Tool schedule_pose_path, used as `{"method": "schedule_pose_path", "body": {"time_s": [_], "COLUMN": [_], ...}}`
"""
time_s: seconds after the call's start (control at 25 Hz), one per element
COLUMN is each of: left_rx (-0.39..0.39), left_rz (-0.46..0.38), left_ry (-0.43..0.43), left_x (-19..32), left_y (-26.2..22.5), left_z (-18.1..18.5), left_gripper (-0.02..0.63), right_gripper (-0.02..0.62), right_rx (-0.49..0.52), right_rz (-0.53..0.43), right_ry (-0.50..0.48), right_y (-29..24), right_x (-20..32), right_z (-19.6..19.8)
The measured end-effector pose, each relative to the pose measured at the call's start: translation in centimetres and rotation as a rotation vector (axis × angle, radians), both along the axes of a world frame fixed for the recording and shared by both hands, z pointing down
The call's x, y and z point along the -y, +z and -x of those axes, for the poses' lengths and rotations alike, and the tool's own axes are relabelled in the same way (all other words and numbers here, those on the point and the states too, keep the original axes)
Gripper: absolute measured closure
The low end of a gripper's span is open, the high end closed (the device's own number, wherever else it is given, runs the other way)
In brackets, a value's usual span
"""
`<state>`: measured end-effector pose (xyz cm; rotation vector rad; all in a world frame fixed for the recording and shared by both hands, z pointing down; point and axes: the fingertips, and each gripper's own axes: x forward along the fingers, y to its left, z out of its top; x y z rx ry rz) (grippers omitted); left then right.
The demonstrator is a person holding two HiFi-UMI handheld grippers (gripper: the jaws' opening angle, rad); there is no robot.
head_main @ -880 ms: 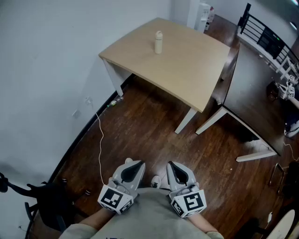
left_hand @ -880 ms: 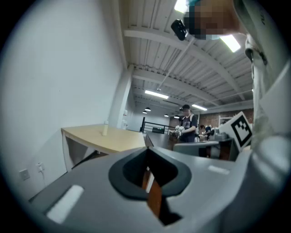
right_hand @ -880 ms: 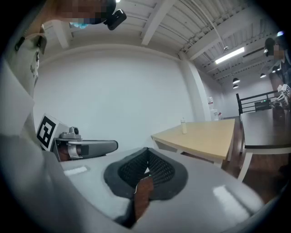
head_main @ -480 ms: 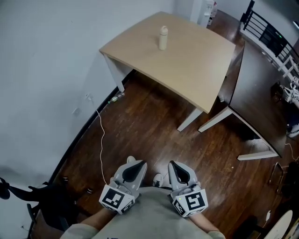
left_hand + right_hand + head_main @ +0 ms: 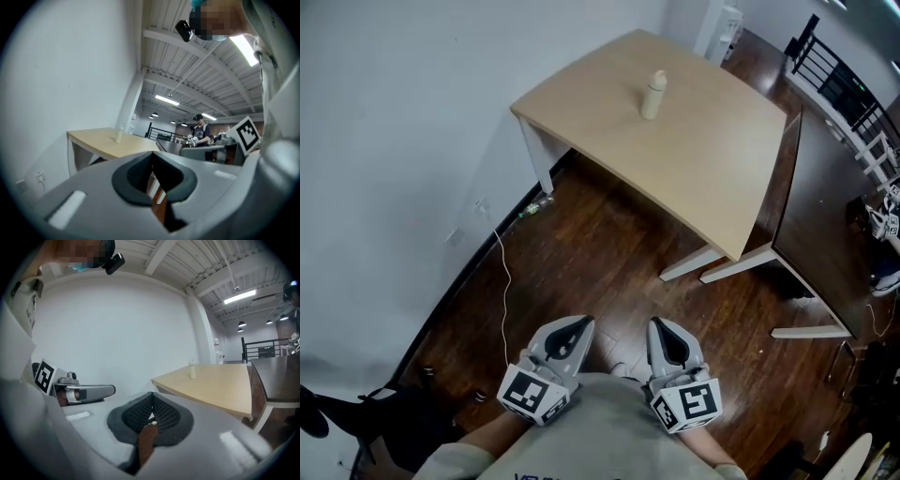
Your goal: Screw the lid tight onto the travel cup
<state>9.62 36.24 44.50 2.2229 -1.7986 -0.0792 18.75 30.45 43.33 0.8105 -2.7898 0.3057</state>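
A cream travel cup with its lid on top stands upright on the light wooden table, far ahead of me. It shows small in the left gripper view and the right gripper view. My left gripper and right gripper hang side by side close to my body, above the dark wood floor, well short of the table. Both are shut with nothing between their jaws.
A white wall runs along the left, with a white cable trailing down it to the floor. A dark table adjoins the wooden one on the right. A person stands in the far background.
The view has shifted forward and slightly left; the table and cup sit further right in frame. Both grippers stay shut and keep their place by my body.
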Motion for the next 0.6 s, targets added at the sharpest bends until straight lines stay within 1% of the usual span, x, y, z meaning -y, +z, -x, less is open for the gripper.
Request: {"method": "schedule_pose_path", "body": {"time_s": [0.16, 0.36, 0.6], "left_rx": [0.008, -0.001, -0.009], "left_rz": [-0.025, -0.039, -0.044], "left_ry": [0.009, -0.01, -0.031], "left_x": [0.7, 1.2, 2.4], "left_y": [-1.0, -1.2, -1.1], "left_z": [3.6, 8.1, 10.8], "left_gripper": [0.603, 0.603, 0.603], "right_gripper": [0.598, 0.598, 0.598], "right_rx": [0.003, -0.005, -0.009], "right_rz": [-0.023, -0.036, -0.05], "right_ry": [0.025, 0.014, -0.002], "right_y": [-1.3, -1.5, -1.8], "right_x": [1.1, 1.4, 2.8], "right_z": [3.5, 7.9, 10.8]}}
